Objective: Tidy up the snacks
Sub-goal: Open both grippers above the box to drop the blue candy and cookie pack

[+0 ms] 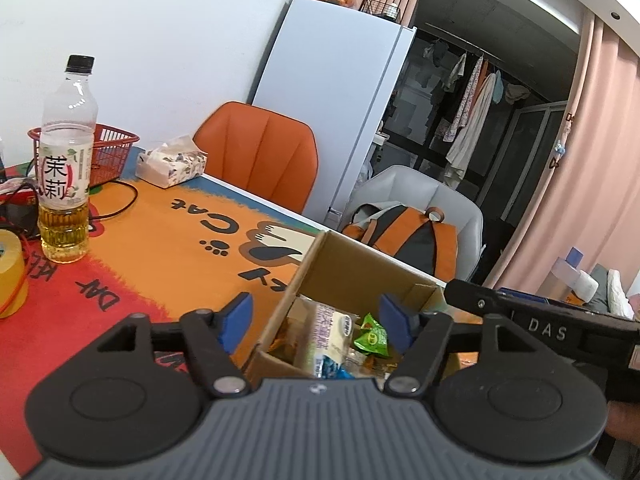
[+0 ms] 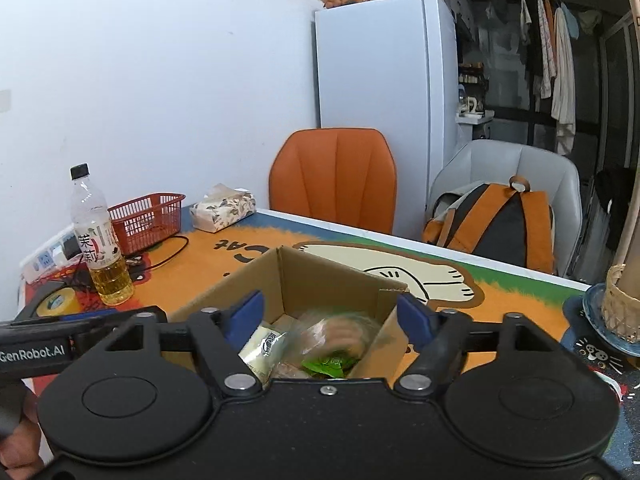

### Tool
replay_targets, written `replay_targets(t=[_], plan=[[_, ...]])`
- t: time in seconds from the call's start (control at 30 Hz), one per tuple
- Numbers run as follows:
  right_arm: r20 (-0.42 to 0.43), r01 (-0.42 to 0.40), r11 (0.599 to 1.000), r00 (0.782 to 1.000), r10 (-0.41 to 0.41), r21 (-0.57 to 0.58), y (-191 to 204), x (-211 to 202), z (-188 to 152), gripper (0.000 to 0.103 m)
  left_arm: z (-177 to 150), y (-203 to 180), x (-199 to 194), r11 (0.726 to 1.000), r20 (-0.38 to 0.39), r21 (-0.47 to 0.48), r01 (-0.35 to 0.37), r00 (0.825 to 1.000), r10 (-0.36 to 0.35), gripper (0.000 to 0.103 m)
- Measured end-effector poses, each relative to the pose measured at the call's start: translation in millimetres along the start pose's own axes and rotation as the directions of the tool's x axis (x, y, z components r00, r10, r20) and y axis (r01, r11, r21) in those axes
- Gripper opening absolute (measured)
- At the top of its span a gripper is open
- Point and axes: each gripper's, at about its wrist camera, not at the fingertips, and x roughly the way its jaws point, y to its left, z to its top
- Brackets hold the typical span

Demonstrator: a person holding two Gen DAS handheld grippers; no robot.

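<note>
Two grippers: left gripper (image 1: 316, 322) and right gripper (image 2: 330, 316) both hover above the box, fingers spread wide, grasping nothing.
Snack packets: white-and-blue packet (image 1: 330, 334), green packet (image 1: 372, 336) and clear-wrapped bun (image 2: 340, 330) lie loosely heaped inside the cardboard box (image 2: 320, 276).
Handling: by the look of them, light, soft and crinkly; film is probably slippery, and the bun would crush under a hard squeeze.
Where to hold: likely best pinched at a sealed edge or across the flat of a packet, gently.
Box: open-topped, upright on the table mat (image 2: 224, 264).
Further left: tea bottle (image 1: 66, 160), well apart from the box.
Far edge: red basket (image 2: 146, 220) with tissue pack (image 2: 222, 208) just beside it.
</note>
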Motion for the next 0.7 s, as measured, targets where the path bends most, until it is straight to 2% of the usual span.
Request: replay_targets(t=[0.23, 0.53, 0.7], plan=[[-0.040, 0.023, 0.997, 0.999, -0.020, 0.069, -17.5, -9.3, -11.6, 0.074, -3.7, -4.9, -0.9, 1.000, -0.001, 0.000, -0.002, 1.000, 0.002, 0.087], [-0.050, 0.080, 0.987, 0.996, -0.073, 0.138, -57.2, -32.7, -24.1, 0.078, -9.2, -30.7, 2.1, 0.999, -0.011, 0.032, 0.014, 1.000, -0.014, 0.091], [-0.060, 0.097, 0.984, 0.994, -0.088, 0.149, -72.4, -43.1, -32.3, 0.084, -14.6, -46.2, 3.7, 0.998, -0.028, 0.059, 0.038, 0.999, -0.036, 0.093]])
